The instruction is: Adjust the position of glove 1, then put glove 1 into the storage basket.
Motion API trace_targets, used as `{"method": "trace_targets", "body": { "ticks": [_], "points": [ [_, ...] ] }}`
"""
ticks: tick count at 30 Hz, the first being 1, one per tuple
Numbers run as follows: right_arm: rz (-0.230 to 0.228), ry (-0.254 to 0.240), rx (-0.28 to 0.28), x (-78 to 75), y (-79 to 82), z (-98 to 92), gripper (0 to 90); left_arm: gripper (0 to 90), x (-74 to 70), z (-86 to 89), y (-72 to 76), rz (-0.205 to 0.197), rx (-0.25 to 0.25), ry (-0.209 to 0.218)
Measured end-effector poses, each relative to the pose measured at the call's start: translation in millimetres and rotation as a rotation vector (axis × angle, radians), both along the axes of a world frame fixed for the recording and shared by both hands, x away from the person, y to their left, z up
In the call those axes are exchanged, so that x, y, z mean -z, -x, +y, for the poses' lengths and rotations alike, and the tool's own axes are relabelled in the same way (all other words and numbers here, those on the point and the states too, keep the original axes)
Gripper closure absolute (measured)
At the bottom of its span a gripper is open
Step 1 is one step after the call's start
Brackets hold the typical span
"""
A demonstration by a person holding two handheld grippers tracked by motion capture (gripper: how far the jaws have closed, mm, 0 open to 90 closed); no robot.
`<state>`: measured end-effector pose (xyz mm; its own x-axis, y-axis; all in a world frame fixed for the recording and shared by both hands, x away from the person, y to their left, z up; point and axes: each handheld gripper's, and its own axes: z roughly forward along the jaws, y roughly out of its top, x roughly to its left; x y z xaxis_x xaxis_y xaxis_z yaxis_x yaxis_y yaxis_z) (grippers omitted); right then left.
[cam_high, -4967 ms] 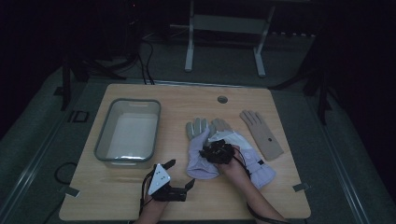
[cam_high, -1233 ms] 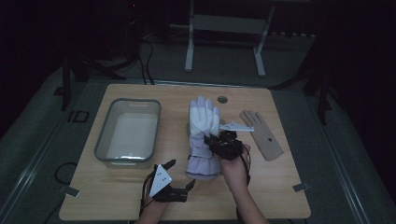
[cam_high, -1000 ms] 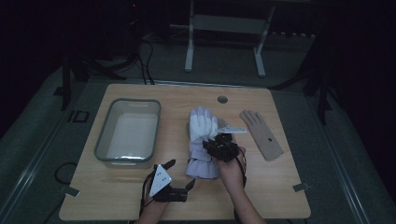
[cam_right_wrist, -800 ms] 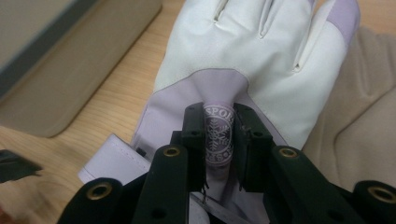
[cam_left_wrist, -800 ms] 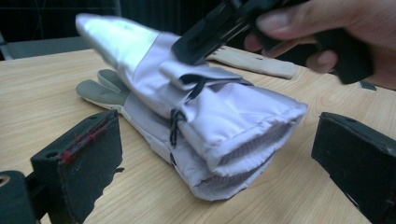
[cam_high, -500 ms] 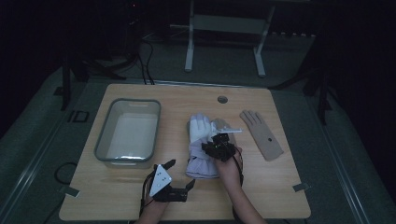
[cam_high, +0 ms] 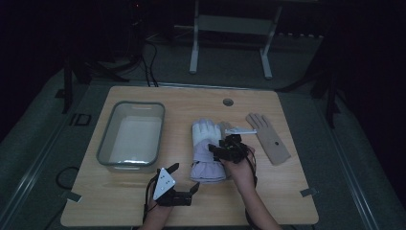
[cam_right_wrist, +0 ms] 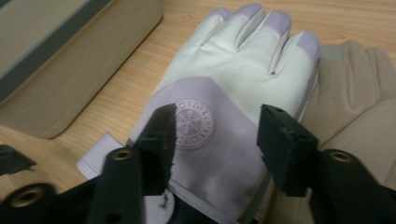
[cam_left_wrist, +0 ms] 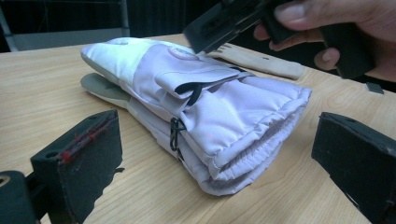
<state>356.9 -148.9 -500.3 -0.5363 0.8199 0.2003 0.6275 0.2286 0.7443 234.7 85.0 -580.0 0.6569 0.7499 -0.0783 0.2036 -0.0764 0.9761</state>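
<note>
The white-and-lilac glove (cam_high: pixel 207 148) is lying flat on the tabletop (cam_high: pixel 287 191), right of the grey bin (cam_high: pixel 131 136). The right hand-held gripper (cam_right_wrist: pixel 215 135) is hovering over it, its jaws just having been opening, gripping nothing. The left hand-held gripper (cam_left_wrist: pixel 215 154) is gaping near the cuff.

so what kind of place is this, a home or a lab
Probably a lab or recording room, not a home: a bare wooden table in a dark room, a metal stand behind it, cables on the grey floor, and a tape-marked tabletop.

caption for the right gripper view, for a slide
Right gripper, jaws just opening, empty above a lilac-and-cream glove stacked on a tan glove.
</note>
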Motion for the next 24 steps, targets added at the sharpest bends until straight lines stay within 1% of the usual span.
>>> {"method": "trace_targets", "body": {
  "ticks": [1,2,3,4,6,7,8,10,11,14,15,16,19,20,21,22,24],
  "points": [
    [-0.004,-0.009,0.001,-1.1,0.1,-2.8,40.5,2.0,0.0,0.0,0.0,0.0,0.0,0.0],
    [-0.004,-0.009,0.001,-1.1,0.1,-2.8,40.5,2.0,0.1,0.0,-0.2,0.002,-0.002,0.004],
    [-0.016,-0.01,0.003,-1.6,0.4,-5.2,36.2,2.0,0.0,0.3,-0.3,0.004,-0.002,0.005],
    [-0.013,-0.03,-0.02,-1.9,0.9,-11.7,25.7,2.0,0.0,0.5,-0.5,0.006,-0.003,0.005],
    [-0.011,-0.057,-0.032,-2.2,1.7,-17.2,23.6,2.0,0.0,0.5,-1.0,0.011,-0.005,0.009],
    [-0.016,-0.074,-0.042,-2.2,2.4,-20.7,20.4,2.0,0.0,0.5,-1.0,0.011,-0.006,0.009],
    [-0.014,-0.077,-0.05,-2.4,2.9,-23.5,17.1,2.0,0.0,0.4,-1.1,0.012,-0.009,0.01],
    [-0.027,-0.089,-0.073,-2.9,4.7,-29.4,15.9,2.0,0.0,0.2,-1.4,0.015,-0.01,0.013],
    [-0.027,-0.079,-0.086,-2.7,5.3,-31.6,15.3,2.0,0.0,0.2,-1.5,0.016,-0.012,0.014],
    [-0.042,-0.106,-0.106,-0.6,4.8,-40.8,16.1,2.0,-0.1,0.5,-1.8,0.02,-0.012,0.011],
    [-0.042,-0.106,-0.106,-0.6,4.8,-40.8,16.1,2.0,-0.1,0.4,-2.1,0.024,-0.013,0.015],
    [-0.049,-0.109,-0.118,0.7,3.8,-46.7,16.2,2.0,-0.1,0.3,-2.4,0.027,-0.015,0.015],
    [-0.083,-0.102,-0.128,0.5,4.8,-51.3,15.8,2.0,-0.3,0.0,-2.7,0.03,-0.017,0.008],
    [-0.083,-0.102,-0.128,0.5,4.8,-51.3,15.8,2.0,-0.3,0.0,-2.7,0.03,-0.017,0.008],
    [-0.095,-0.096,-0.124,-0.2,5.7,-52.2,15.7,2.0,-0.3,-0.2,-2.7,0.03,-0.019,0.007],
    [-0.111,-0.082,-0.136,-2.3,7.0,-52.2,15.7,2.0,-0.3,-0.1,-2.6,0.031,-0.019,0.007],
    [-0.117,-0.078,-0.137,-3.8,7.4,-52.3,15.8,2.0,-0.4,-0.1,-2.7,0.032,-0.022,0.006]
  ]
}}
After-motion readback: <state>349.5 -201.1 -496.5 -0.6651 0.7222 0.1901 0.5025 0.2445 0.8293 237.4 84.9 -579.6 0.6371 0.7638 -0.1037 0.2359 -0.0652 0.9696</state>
